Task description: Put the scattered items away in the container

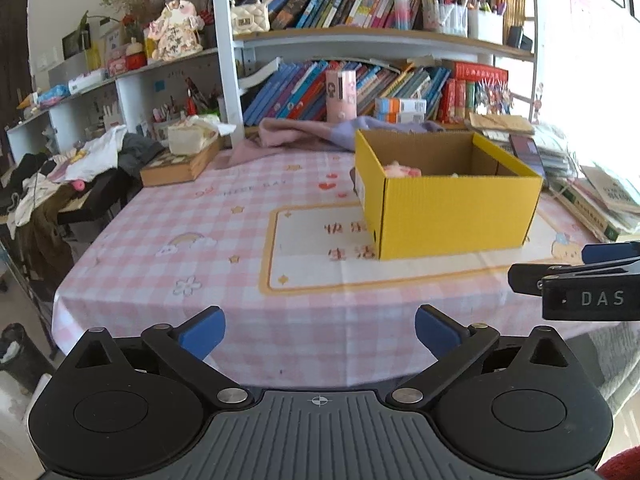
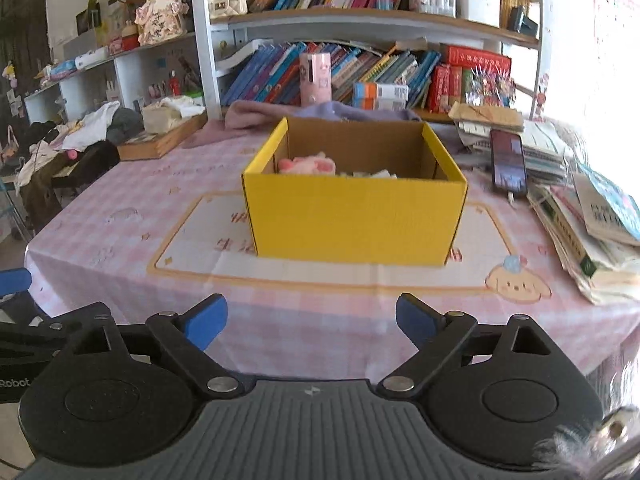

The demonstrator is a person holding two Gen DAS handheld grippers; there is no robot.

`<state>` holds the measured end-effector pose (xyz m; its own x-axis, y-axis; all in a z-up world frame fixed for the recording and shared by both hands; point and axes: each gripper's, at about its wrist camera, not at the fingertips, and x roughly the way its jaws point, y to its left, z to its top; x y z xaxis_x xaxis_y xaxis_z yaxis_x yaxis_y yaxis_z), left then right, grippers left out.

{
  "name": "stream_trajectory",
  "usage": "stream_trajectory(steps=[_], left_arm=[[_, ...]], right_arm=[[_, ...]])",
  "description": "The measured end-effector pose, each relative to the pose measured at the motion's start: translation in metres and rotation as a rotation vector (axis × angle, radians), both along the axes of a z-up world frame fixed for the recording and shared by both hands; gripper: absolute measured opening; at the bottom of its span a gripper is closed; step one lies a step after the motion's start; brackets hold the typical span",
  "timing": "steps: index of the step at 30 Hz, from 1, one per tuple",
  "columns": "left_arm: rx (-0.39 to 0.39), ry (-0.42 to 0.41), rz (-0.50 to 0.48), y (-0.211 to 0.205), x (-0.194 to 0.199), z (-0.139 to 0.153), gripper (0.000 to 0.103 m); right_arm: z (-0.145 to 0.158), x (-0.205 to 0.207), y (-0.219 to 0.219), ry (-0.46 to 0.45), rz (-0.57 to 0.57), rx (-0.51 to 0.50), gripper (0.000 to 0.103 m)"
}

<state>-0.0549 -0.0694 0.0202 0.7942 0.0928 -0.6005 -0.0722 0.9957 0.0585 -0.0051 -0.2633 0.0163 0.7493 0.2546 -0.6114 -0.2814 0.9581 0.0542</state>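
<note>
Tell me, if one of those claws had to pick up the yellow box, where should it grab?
Probably the yellow cardboard box by its near wall's top rim, coming down from above. The box is open-topped, so one finger can slip inside; its whole body looks too wide for the open right claw.

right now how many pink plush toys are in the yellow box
1 visible: a pink plush toy lies at the back left of the yellow box, beside some pale items. The front wall hides the box floor, so more may sit lower down.

Yellow box (image 2: 354,220); pink-white checked tablecloth (image 2: 120,248); pink toy (image 2: 308,165).
</note>
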Motion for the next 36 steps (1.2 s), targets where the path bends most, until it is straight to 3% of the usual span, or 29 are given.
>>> stream_trajectory(steps=[15, 36], left_arm=[[-0.013, 0.038, 0.026, 0.009, -0.012, -0.003, 0.103], [-0.016, 0.057, 0.030, 0.006, -0.012, -0.005, 0.103]], right_arm=[[-0.007, -0.011, 0.005, 0.091, -0.004, -0.016, 0.100], [-0.008, -0.011, 0.008, 0.110, 0.030, -0.040, 0.101]])
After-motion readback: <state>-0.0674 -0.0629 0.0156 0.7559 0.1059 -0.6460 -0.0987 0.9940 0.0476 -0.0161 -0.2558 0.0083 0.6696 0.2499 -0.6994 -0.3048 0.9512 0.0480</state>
